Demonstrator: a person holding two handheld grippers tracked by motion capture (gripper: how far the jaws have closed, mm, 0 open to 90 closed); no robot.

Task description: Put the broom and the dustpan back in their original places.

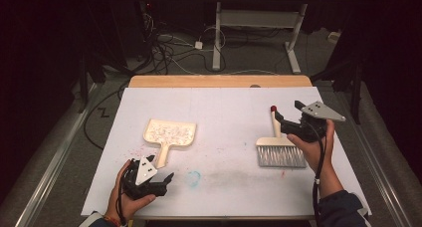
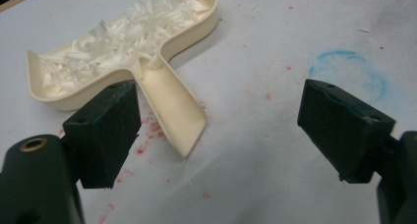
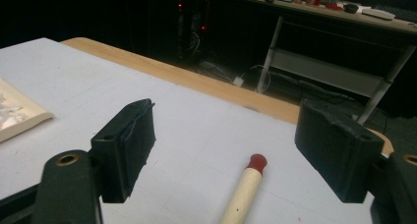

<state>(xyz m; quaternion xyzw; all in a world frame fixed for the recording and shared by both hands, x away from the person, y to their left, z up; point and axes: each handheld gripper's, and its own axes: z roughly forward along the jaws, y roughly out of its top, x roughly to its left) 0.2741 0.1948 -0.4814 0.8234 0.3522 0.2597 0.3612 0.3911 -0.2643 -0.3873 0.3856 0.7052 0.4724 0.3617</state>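
Brush (image 1: 279, 148) with its pale wooden handle and red tip is lying flat on the white table (image 1: 224, 107), just under the right gripper (image 3: 223, 150), whose jaws are gaping wide around nothing. Left gripper (image 2: 216, 130) is likewise spreading wide beside the cream plastic dustpan (image 1: 169, 133), which is cradling white shreds (image 2: 123, 35), so sweeping looks finished.

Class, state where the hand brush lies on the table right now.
In the high view, the brush lies on the white sheet at the right side, bristles toward the person, just left of the right gripper, far right of the dustpan.
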